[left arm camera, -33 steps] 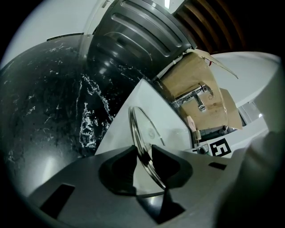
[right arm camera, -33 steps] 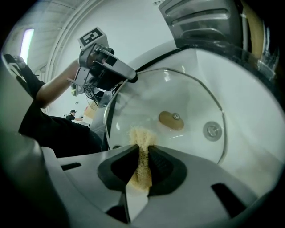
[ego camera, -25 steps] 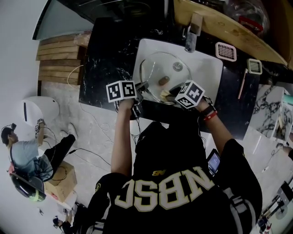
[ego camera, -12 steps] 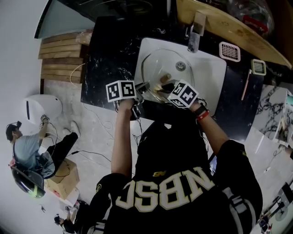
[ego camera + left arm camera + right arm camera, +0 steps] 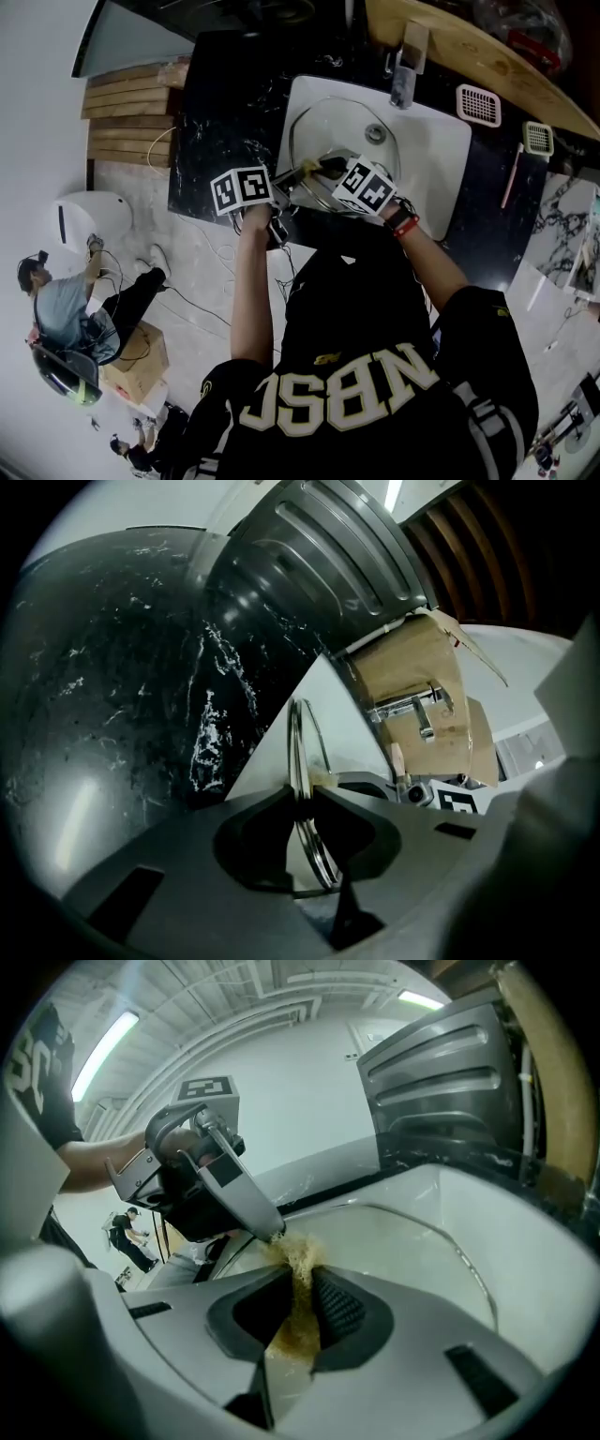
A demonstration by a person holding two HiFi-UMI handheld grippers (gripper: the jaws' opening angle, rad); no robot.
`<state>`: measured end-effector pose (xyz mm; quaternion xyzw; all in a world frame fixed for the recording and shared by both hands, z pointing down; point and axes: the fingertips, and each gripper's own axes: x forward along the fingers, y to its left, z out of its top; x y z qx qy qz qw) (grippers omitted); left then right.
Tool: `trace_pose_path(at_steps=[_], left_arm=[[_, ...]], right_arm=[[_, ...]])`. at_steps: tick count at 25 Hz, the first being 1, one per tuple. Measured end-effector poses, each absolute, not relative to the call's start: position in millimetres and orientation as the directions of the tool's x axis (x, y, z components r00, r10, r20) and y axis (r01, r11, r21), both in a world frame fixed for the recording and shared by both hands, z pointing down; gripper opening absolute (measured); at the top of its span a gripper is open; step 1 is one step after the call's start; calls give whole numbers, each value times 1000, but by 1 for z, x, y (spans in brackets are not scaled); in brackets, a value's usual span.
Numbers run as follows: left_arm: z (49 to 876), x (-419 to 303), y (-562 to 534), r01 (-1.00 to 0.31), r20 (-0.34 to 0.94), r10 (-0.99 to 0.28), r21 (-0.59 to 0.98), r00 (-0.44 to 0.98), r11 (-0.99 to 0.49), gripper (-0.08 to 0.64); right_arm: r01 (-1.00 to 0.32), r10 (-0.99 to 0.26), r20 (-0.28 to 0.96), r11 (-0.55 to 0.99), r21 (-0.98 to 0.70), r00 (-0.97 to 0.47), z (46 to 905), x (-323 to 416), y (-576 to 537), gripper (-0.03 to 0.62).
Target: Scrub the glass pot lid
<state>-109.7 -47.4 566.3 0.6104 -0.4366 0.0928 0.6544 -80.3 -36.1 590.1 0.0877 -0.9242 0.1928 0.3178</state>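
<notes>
The glass pot lid [image 5: 342,131] stands tilted in the white sink [image 5: 445,178]. My left gripper [image 5: 286,178] is at the lid's near left edge. Its jaws have just been closing, and in the left gripper view they pinch the lid's metal rim [image 5: 301,747] between the pads. My right gripper [image 5: 323,167] is shut on a yellow-brown scrub pad [image 5: 298,1258]. It presses the pad on the glass [image 5: 412,1241] right beside the left gripper's fingertips [image 5: 270,1230].
A faucet [image 5: 405,70] rises at the sink's back edge. Black marble counter [image 5: 225,112] surrounds the sink. Two small slotted dishes [image 5: 479,103] lie on it at the right. A wooden board [image 5: 469,52] runs behind. Another person [image 5: 66,309] sits on the floor far left.
My right gripper has slid the scrub pad leftward across the lid, up to the left gripper. The left gripper has kept its place on the rim.
</notes>
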Motion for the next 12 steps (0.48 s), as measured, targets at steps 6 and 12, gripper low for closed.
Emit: trace_pose_path(at_steps=[6, 12], left_arm=[[565, -115, -51, -618, 663, -440, 740, 606, 264, 72], [566, -116, -50, -620, 666, -446, 737, 598, 269, 71]], right_arm=[[-249, -67, 582, 939, -238, -810, 586, -91, -49, 69], [-322, -163, 556, 925, -201, -815, 595, -95, -81, 69]])
